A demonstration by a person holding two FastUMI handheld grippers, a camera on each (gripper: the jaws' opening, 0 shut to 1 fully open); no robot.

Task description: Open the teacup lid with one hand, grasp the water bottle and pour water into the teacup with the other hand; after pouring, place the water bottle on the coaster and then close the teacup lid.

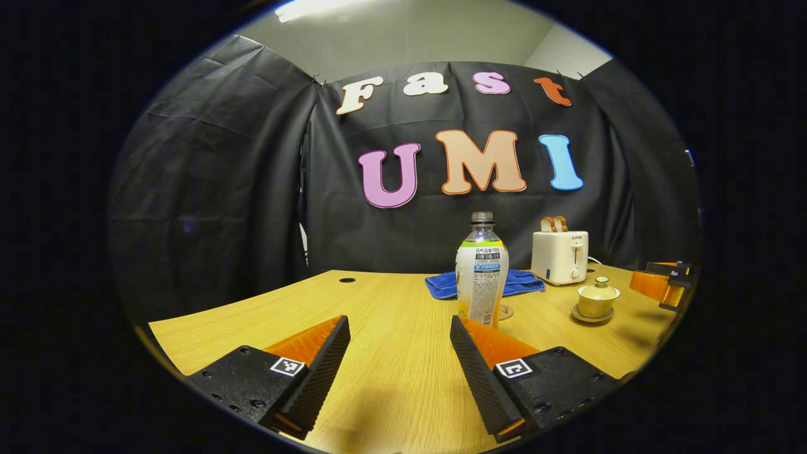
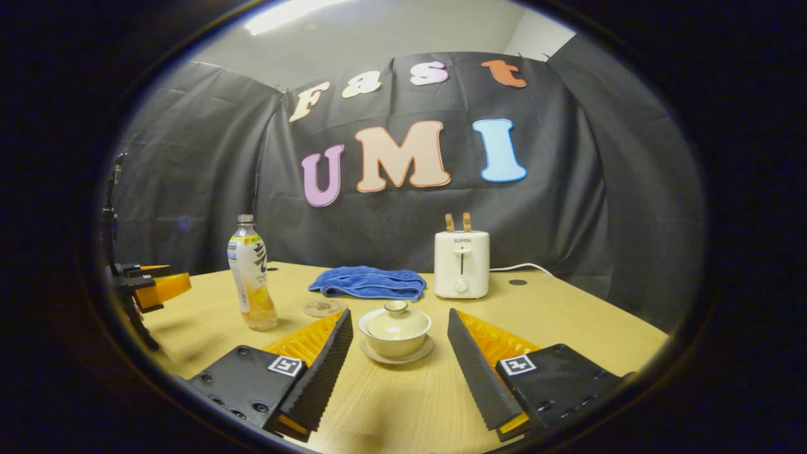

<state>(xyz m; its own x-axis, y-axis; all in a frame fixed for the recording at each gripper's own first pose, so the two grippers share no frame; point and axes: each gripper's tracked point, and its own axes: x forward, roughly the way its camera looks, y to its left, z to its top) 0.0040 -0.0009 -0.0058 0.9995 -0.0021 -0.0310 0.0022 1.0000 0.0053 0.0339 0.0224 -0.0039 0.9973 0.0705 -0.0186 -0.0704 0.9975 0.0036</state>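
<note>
Left tool (image 1: 398,343) agape | right tool (image 2: 398,337) agape before lidded teacup (image 2: 395,333) | water bottle (image 2: 251,281) upright

The wooden table (image 2: 567,315) carries a water bottle (image 2: 251,277), round coaster (image 2: 324,308), blue towel (image 2: 369,282), white toaster (image 2: 461,263) and lidded teacup (image 2: 395,328) on its saucer (image 2: 396,357)

Left gripper view: low over the bench (image 1: 391,378), facing the back wall, bottle (image 1: 482,271) close ahead. Right gripper view: same heading, teacup (image 2: 395,331) near. Both share bottle, teacup, toaster (image 2: 461,263), blue towel (image 2: 369,282).
</note>
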